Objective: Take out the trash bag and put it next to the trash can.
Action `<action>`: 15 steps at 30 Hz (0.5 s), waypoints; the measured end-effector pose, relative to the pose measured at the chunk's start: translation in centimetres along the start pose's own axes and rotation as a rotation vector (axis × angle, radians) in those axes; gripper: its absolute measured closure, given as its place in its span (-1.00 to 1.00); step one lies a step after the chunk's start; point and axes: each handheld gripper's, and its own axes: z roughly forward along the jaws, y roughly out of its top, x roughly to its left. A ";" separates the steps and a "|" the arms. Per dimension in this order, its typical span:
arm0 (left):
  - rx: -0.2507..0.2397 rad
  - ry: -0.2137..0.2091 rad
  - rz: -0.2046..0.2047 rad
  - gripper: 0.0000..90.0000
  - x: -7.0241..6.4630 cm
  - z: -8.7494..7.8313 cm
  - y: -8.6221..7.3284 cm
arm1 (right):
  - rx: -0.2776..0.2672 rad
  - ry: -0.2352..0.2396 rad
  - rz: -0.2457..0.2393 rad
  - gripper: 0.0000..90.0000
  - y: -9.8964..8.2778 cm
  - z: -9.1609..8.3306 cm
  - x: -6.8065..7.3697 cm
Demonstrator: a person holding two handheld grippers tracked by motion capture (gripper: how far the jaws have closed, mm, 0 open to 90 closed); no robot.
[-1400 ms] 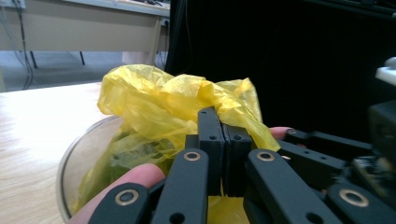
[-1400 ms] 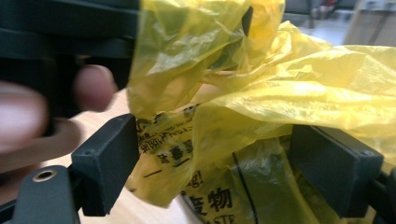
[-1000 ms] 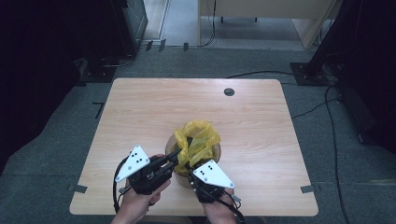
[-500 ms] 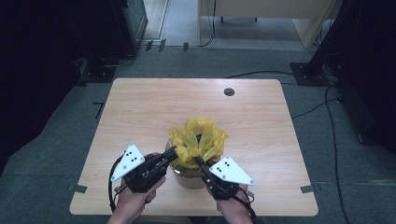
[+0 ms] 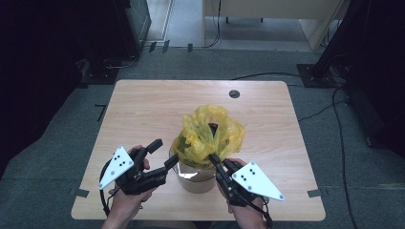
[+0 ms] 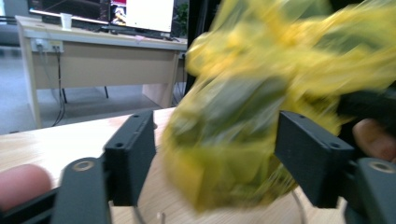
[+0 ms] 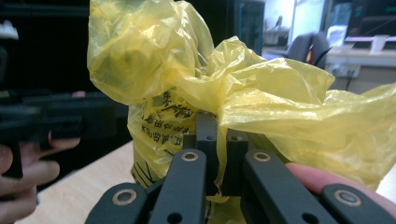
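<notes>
Right tongs (image 5: 213,159), near edge of table, right of centre: jaws together, clamped on a fold of yellow bag (image 5: 208,136); in the right gripper view, same tongs (image 7: 215,133) with film pinched between the black jaws and bag (image 7: 196,84) bunched above and to both sides, black print on its lower left.

Left tongs (image 5: 163,152), near edge, left of centre: jaws apart, just opened wider, one tip at the left flank of the bag, the other standing free to the left. In the left gripper view, tongs (image 6: 215,156) standing wide, bag (image 6: 261,93) blurred and lying between the two pads; contact with either pad not discernible.

Bag: seated in a pale round bin (image 5: 195,176) at near centre of table, upper part ruffled open and rising above the rim, a dark gap at its top. Bin just between the two tongs.

Left hand (image 5: 125,200) and right hand (image 5: 246,210) at the near edge, each around its gripper; grey three-cornered plates pointing outward to left and right.

Table (image 5: 143,109): light wood, bare on the far half apart from a dark round hole (image 5: 234,94) near the far edge, right of centre.

Beyond the table: grey floor, cables (image 5: 329,95) at far right.
</notes>
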 end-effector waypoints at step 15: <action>0.093 0.276 0.008 -0.69 4.4 -0.9 -2.5 | -0.081 -0.093 -0.009 1.00 1.8 -2.1 -1.8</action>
